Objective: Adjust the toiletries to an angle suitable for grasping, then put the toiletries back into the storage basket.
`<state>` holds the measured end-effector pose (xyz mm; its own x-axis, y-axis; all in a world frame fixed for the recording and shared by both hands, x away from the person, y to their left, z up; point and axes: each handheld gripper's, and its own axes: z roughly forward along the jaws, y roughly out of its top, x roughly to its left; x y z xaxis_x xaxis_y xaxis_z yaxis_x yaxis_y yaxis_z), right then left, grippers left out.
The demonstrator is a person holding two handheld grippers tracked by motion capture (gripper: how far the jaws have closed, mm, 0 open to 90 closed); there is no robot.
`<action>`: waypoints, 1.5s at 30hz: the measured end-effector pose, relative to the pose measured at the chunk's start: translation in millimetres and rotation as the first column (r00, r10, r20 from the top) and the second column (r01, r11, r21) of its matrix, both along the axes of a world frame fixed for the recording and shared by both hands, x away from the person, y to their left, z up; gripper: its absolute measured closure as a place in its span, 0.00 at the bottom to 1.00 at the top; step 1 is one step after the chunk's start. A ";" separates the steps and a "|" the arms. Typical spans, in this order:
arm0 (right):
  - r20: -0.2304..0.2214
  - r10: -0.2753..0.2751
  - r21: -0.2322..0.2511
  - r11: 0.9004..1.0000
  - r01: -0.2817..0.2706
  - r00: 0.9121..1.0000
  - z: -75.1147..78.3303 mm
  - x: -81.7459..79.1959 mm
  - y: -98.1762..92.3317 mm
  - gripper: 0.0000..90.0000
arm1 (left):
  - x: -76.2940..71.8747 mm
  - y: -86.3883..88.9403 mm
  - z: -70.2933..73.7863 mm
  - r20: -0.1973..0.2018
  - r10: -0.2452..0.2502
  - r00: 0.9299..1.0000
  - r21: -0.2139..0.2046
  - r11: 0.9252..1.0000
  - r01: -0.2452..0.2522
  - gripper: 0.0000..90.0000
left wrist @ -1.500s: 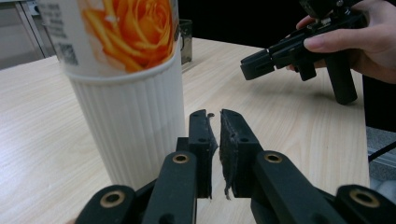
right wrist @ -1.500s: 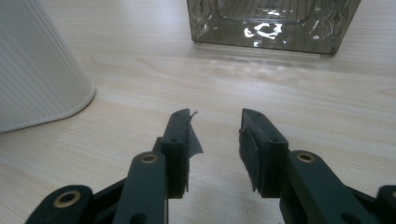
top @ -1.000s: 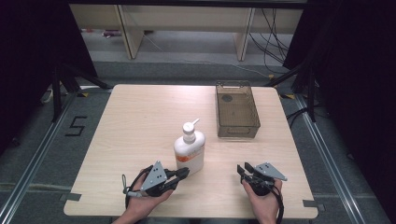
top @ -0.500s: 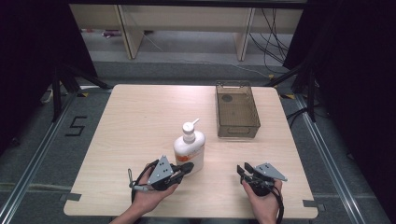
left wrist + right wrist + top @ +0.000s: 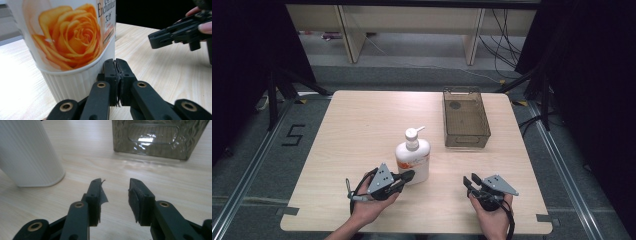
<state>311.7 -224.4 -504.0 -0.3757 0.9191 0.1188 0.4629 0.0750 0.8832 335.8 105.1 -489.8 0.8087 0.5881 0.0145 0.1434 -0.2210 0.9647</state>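
A white pump bottle (image 5: 413, 159) with an orange rose label stands upright near the middle of the table. In the left gripper view the bottle (image 5: 67, 37) looms close. My left gripper (image 5: 409, 175) is shut with nothing between its jaws (image 5: 115, 61), and its tips are at the bottle's base; whether they touch it I cannot tell. My right gripper (image 5: 471, 181) rests low near the front right of the table. It is open (image 5: 115, 182): its jaws have just been opening slightly, with nothing between them. It points between the ribbed bottle (image 5: 27, 155) and the bin.
A clear smoky plastic bin (image 5: 465, 142) stands at the back right of the wooden table (image 5: 362, 125), and its textured wall (image 5: 155, 142) is ahead of my right gripper. The right gripper (image 5: 162, 40) and a fingertip appear in the left gripper view. Floor and shelving lie beyond the table.
My left gripper has edged a little forward toward the bottle's base. The right gripper, the bottle and the bin stay where they were.
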 end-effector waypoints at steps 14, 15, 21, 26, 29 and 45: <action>0.155 0.095 0.038 0.994 -0.102 0.983 47.9 -7.3 55.5 0.51 | -9.1 55.1 -21.5 -0.011 0.047 0.999 -0.028 0.998 -0.047 0.62; 0.151 0.089 0.056 0.994 -0.098 0.985 50.9 -8.2 58.8 0.50 | -9.3 59.5 -23.1 -0.017 0.068 0.998 -0.013 0.998 -0.068 0.58; 0.202 0.111 0.066 0.990 -0.127 0.973 60.7 -10.7 70.0 0.49 | -7.0 68.1 -30.6 -0.024 0.124 0.992 -0.028 0.992 -0.125 0.44; 0.225 0.126 0.071 0.987 -0.145 0.966 68.2 -15.9 82.4 0.48 | -6.9 69.3 -32.8 -0.016 0.144 0.990 -0.063 0.988 -0.144 0.37; 0.229 0.131 0.072 0.986 -0.151 0.965 70.8 -16.1 85.5 0.48 | -7.0 69.9 -32.0 -0.030 0.162 0.986 -0.054 0.985 -0.163 0.37; 0.318 0.096 0.006 0.995 -0.103 0.943 93.9 -14.5 120.8 0.48 | -7.0 68.6 -32.2 -0.022 0.173 0.985 -0.054 0.983 -0.174 0.37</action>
